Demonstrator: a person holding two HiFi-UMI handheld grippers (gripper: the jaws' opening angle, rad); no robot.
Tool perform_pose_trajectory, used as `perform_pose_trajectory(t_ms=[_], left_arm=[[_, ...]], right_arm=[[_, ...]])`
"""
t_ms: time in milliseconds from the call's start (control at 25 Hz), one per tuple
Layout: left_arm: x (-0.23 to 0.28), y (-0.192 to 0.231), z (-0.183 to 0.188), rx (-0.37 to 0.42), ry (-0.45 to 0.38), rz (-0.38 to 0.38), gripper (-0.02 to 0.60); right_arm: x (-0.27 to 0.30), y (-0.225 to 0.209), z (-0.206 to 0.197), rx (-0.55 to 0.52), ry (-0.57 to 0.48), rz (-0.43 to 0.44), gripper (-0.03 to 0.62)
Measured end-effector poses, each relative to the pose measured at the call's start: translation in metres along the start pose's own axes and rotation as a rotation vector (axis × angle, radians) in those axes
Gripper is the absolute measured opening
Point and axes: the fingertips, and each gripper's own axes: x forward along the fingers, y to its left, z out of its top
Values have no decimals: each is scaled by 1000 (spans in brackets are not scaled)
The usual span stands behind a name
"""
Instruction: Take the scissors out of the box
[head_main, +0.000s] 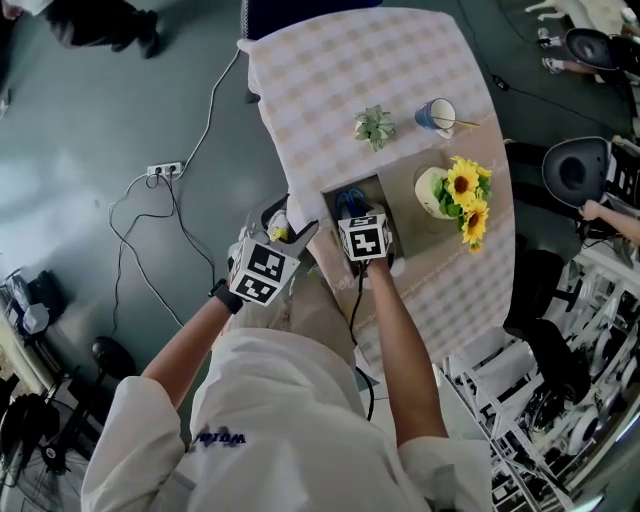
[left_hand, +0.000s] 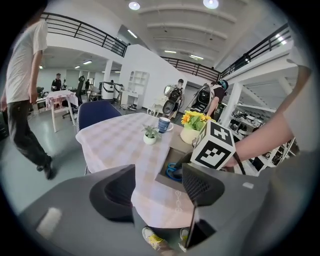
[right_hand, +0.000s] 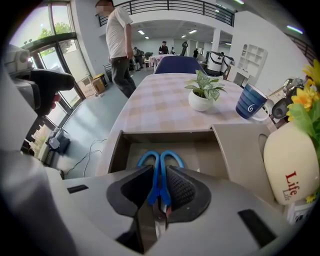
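Observation:
An open beige box (head_main: 329, 197) sits near the front edge of the checked table, with blue-handled scissors (right_hand: 159, 182) lying inside. My right gripper (right_hand: 160, 176) reaches steeply down into the box (right_hand: 165, 134), and its pads press on the scissors' handles just below the two finger loops. In the head view the right gripper (head_main: 353, 212) covers most of the scissors (head_main: 347, 201). My left gripper (head_main: 298, 233) hangs open off the table's front left edge, beside the box, with nothing between its fingers. The left gripper view looks across to the scissors (left_hand: 173, 171) in the box (left_hand: 167, 183).
The box's flat lid (right_hand: 245, 145) lies open to the right. Behind it stand a cream vase of sunflowers (head_main: 458, 193), a blue mug (head_main: 435, 114) and a small potted plant (head_main: 374, 127). A cable and power strip (head_main: 163, 170) lie on the floor at left.

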Motion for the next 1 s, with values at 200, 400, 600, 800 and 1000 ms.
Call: perform_pose_trajectory(t_ms=[200, 400, 600, 800, 1000], left_arm=[[-7, -2, 6, 8, -23, 19, 288], [-11, -2, 4, 21, -15, 25, 285], [-16, -1, 6, 43, -21, 25, 282], [-22, -8, 8, 69, -16, 6, 279], [-28, -11, 11, 88, -25, -3, 275]], right_arm=[[-1, 1, -2, -9, 13, 6, 91], [1, 1, -3, -14, 3, 9, 91], [0, 0, -3, -14, -4, -1, 91], [0, 0, -1, 10, -15, 0, 91], [-3, 0, -4, 44, -20, 0, 89]])
